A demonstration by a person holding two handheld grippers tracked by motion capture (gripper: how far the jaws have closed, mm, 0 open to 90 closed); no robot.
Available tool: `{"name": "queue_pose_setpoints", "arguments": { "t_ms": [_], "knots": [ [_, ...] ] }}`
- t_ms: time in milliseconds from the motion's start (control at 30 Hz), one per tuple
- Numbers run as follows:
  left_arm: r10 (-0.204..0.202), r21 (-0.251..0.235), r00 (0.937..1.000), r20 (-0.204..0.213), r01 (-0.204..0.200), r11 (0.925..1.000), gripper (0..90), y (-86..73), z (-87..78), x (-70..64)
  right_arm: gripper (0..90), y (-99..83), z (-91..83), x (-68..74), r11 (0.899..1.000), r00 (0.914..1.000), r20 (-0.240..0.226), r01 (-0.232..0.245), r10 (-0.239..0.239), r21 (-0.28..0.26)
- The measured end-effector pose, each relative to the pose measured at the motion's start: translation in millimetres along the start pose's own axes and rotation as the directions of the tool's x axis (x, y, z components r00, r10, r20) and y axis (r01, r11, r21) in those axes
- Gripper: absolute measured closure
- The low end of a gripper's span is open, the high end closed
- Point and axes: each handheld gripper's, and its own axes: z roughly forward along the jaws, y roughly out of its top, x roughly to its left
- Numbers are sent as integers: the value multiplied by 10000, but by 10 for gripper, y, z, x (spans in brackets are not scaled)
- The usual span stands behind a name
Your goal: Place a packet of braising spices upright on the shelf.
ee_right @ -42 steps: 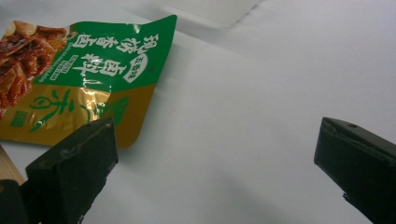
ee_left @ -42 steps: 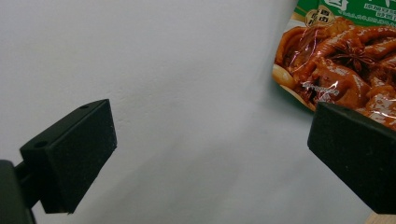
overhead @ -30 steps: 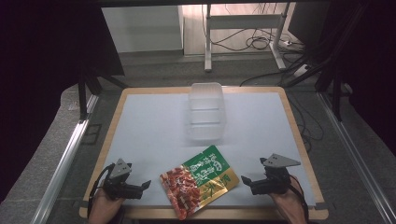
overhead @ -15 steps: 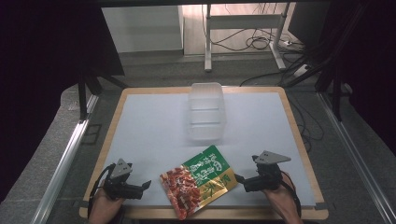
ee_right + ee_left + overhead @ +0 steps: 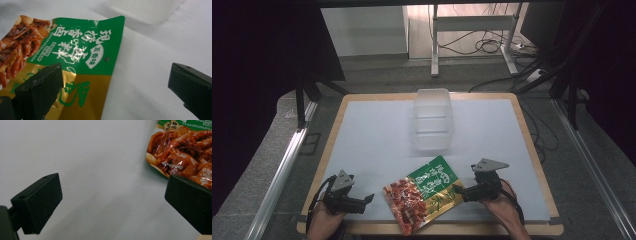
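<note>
The snack packet lies flat at the table's near edge, between my grippers. My right gripper, jaws spread wide, sits at its right edge; my left gripper rests just beside it, equally released.

The shiny green and red snack packet runs off the top and right edges past the left gripper's fingers. Behind the right gripper's fingers, the clear plastic box is blurry and cut off.
</note>
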Motion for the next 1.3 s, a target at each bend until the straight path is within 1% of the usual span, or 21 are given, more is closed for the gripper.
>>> {"name": "queue_pose_setpoints", "arguments": {
  "t_ms": [33,67,167,233,400,500,567,667,733,800,867,900,933,1000,1067,1167,1233,1267,1300],
  "knots": [
    [8,2,10000,-1,-8,10000,12,0,0,-1,0,6,22,3,10000,10000,-64,-10,11,34],
    [21,12,10000,2,-21,10000,13,1,1,-1,0,11,45,9,10000,10000,-30,-53,53,84],
    [37,32,10000,6,-37,10000,13,2,3,-3,1,19,122,12,9991,9999,-79,-141,144,405],
    [47,40,10000,5,-47,10000,13,2,4,-5,7,27,156,16,9983,9996,-254,-144,159,572],
    [60,49,10000,-7,-60,10000,13,2,5,-7,38,69,212,47,9978,9965,-831,31,24,657],
    [75,56,10000,-14,-75,10000,14,3,6,-10,66,84,284,52,9954,9967,-808,81,-4,955],
    [85,61,10000,-17,-85,9999,13,3,6,-10,99,92,337,42,9930,9957,-917,4,105,1182],
    [76,46,10000,-19,-76,10000,14,3,7,-12,183,118,406,40,9908,9937,-1105,-29,180,1357],
    [78,45,10000,-16,-78,10000,14,3,7,-12,243,147,435,58,9896,9927,-1202,98,76,1432],
    [80,46,10000,-18,-80,10000,14,3,6,-12,316,182,443,98,9908,9906,-1313,552,-389,1234],
    [83,50,10000,-19,-83,10000,14,3,7,-12,357,223,449,158,9881,9873,-1368,978,-813,1185],
    [89,62,10000,-13,-89,9999,14,4,7,-12,378,237,462,181,9855,9848,-1414,1183,-1008,1216],
    [99,61,9999,-21,-99,9999,14,4,8,-14,402,246,476,208,9834,9839,-1407,1282,-1099,1287],
    [150,85,9999,-21,-149,9999,14,4,6,-13,443,255,513,238,9775,9826,-1285,1527,-1343,1454],
    [152,85,9999,-20,-152,9998,14,4,7,-13,521,270,518,244,9762,9833,-1058,1623,-1480,1436],
    [140,73,9999,-6,-140,9999,14,4,8,-10,645,303,507,218,9751,9853,-801,1615,-1507,1522],
    [151,66,9999,-6,-151,9999,14,3,7,-10,734,306,511,202,9715,9827,-894,1751,-1624,1600],
    [128,63,9999,-12,-128,9999,14,3,6,-12,778,310,514,191,9723,9820,-1138,1679,-1506,1625],
    [127,64,9999,-13,-126,9999,14,3,7,-12,803,316,517,185,9734,9823,-1260,1588,-1388,1653]
  ]
}}
